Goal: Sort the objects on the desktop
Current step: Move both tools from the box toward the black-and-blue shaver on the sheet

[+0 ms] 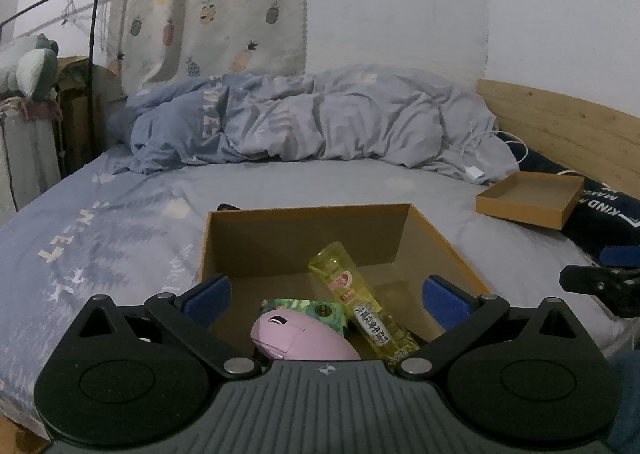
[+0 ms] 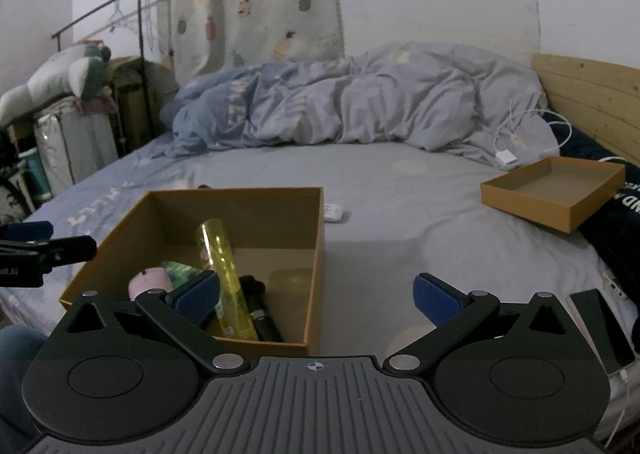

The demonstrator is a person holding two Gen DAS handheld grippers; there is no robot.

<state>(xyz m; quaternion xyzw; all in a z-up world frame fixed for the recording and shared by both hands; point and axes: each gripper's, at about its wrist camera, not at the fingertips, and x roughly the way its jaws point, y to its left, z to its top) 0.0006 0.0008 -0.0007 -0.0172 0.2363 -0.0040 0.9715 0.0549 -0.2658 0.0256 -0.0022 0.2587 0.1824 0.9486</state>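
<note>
Both grippers empty, box part-filled.

Left gripper [image 1: 326, 300] hangs with jaws wide apart, nothing held, directly over the cardboard box [image 1: 440, 242]; right gripper [image 2: 316, 296] likewise spread and empty, the box ahead-left of it. In the box: pink mouse [image 1: 298, 338], yellow tube [image 1: 356, 298], green packet [image 1: 308, 308], black cylinder [image 2: 260, 308]. Judged mostly sorted; a small white item [image 2: 333, 211] lies just beyond the box, shallow lid [image 2: 556, 190] far right, unfitted.
</note>
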